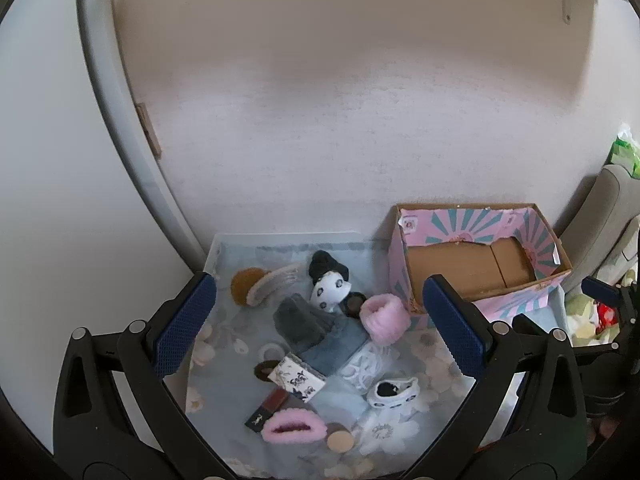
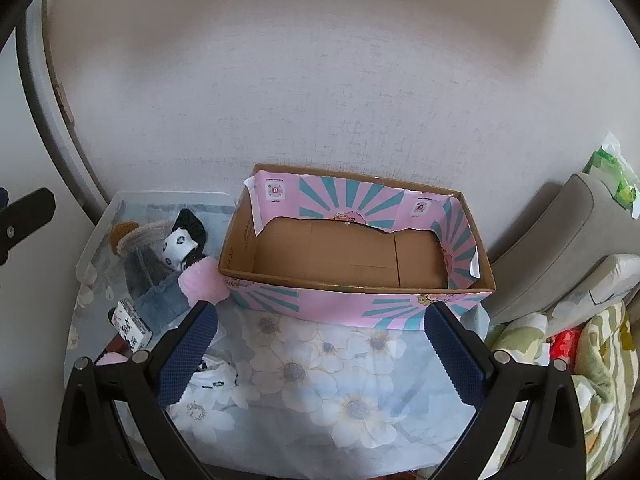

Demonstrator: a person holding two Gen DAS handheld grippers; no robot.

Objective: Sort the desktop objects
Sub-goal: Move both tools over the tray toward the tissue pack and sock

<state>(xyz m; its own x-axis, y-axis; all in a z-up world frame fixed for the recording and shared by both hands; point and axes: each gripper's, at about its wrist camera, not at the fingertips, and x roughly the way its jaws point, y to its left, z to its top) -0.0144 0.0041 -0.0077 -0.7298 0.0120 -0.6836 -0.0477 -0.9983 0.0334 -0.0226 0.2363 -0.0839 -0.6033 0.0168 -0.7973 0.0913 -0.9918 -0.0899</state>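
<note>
A pile of small things lies on a floral cloth (image 1: 420, 412): a grey-blue folded cloth (image 1: 320, 332), a pink fluffy scrunchie (image 1: 385, 318), a pink fluffy hair clip (image 1: 292, 427), a panda sock (image 1: 329, 290), a patterned small box (image 1: 297, 378) and a brown pom-pom (image 1: 245, 282). An empty pink-and-teal cardboard box (image 2: 352, 252) stands at the back right. My left gripper (image 1: 320, 322) is open above the pile, holding nothing. My right gripper (image 2: 320, 356) is open and empty above the cloth (image 2: 340, 380) in front of the box.
A white wall runs behind the table. A grey cushion (image 2: 560, 248) and green-patterned bedding (image 2: 600, 380) lie to the right of the box. A dark lipstick case (image 1: 267, 410), a round compact (image 1: 340, 438) and a hair tie ring (image 1: 272, 350) lie in the pile.
</note>
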